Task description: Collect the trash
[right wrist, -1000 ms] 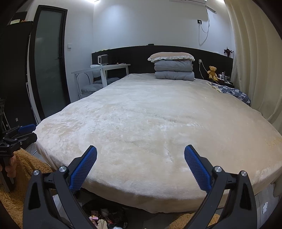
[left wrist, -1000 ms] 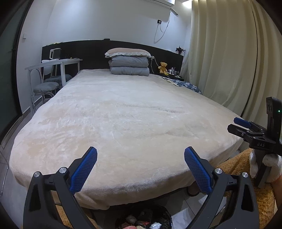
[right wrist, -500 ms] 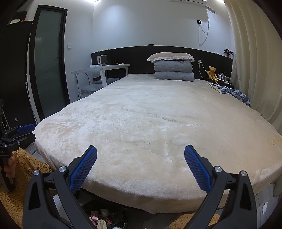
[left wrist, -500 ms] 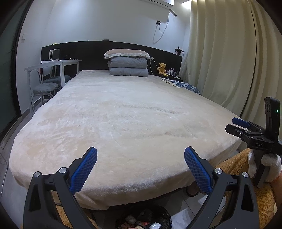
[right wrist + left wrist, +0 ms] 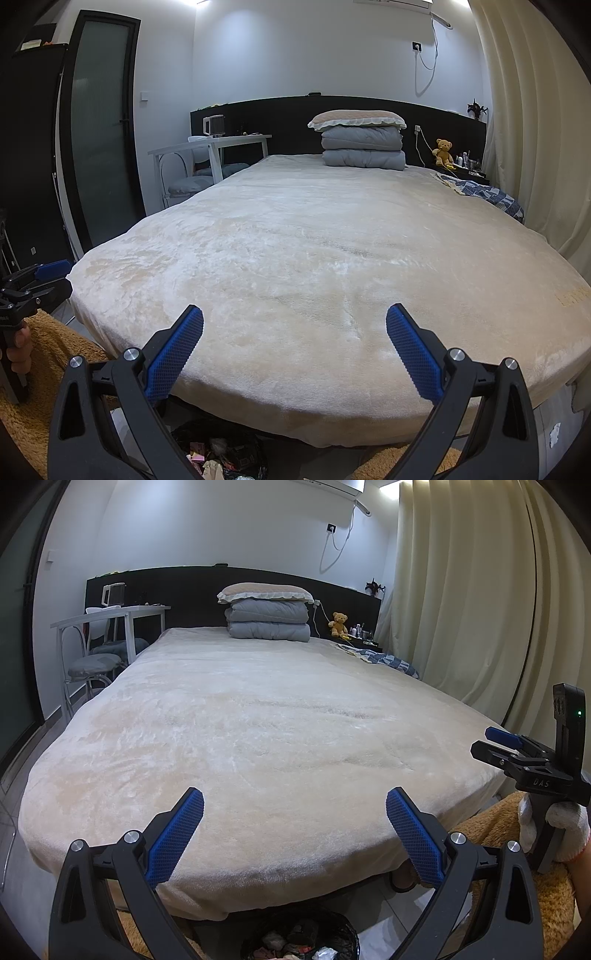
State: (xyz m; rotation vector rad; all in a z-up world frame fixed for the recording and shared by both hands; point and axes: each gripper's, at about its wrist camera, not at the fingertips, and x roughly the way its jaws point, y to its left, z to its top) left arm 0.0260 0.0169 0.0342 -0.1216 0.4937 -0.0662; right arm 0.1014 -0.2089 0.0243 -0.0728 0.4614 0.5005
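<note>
A black trash bag (image 5: pixel 301 939) holding several scraps stands on the floor at the foot of the bed, below my left gripper (image 5: pixel 294 808). It also shows in the right wrist view (image 5: pixel 221 456). My left gripper is open and empty above the bed's foot edge. My right gripper (image 5: pixel 294 326) is open and empty, also above the foot edge. Each gripper appears in the other's view, the right one (image 5: pixel 496 740) at far right, the left one (image 5: pixel 51 273) at far left. I see no loose trash on the cream blanket (image 5: pixel 258 720).
Folded grey quilts and a pillow (image 5: pixel 267 614) lie at the headboard. A white desk with chairs (image 5: pixel 107 638) stands left of the bed. A patterned cloth (image 5: pixel 380 659) and teddy bear (image 5: pixel 338 622) sit at the far right. Curtains (image 5: pixel 461 590) hang right. A brown rug (image 5: pixel 40 354) covers the floor.
Both views have tilted up very slightly. The grippers stay open and empty.
</note>
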